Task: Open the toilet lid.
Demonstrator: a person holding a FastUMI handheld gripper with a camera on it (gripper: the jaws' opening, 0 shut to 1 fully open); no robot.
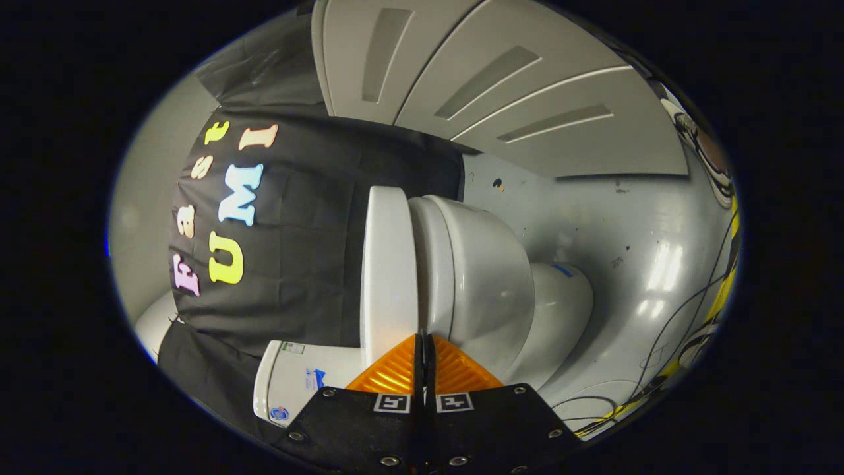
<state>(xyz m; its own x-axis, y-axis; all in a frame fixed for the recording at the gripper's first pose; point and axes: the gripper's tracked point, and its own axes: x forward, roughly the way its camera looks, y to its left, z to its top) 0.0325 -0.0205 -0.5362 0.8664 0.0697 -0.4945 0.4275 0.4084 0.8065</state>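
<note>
White toilet lid point(389, 270) down; tool point(424, 346) fingers together.

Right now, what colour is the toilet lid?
White, plain, best seen in the gripper view: toilet lid, just beyond the closed fingers.

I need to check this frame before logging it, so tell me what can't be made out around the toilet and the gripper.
- Gripper: fingers pressed together at the gap between lid and bowl; whether their tips touch the lid is hidden by the fingers themselves.
- Tank: lower part cut off by the gripper's body.
- Labels on the tank: too small to read.
- Toilet base: partly hidden behind the bowl.
</note>
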